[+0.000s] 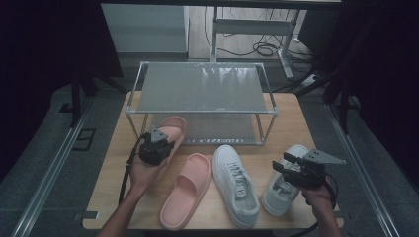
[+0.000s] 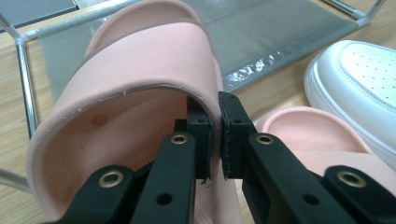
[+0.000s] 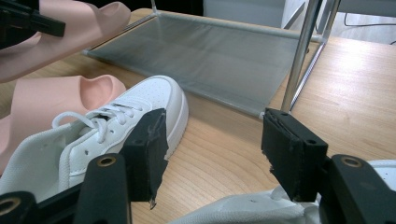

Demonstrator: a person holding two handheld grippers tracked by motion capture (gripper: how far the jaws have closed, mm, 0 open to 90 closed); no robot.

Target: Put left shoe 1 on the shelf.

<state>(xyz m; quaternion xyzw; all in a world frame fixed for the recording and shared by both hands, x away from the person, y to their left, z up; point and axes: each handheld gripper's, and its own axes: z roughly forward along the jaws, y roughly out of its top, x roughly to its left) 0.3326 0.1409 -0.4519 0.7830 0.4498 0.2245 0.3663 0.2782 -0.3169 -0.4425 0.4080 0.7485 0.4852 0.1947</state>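
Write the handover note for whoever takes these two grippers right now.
Left gripper: shut on the strap of one pink slide, held tilted at the front edge of the rack's lower shelf, toe pointing in.
Right gripper: open, holding nothing, poised above the right-hand white sneaker.
On the table: second pink slide and the other white sneaker, side by side in front of the rack.
Done: no shoe is resting on the rack yet; the top shelf is bare.
Left: likely shelve the held slide, then the other three shoes.
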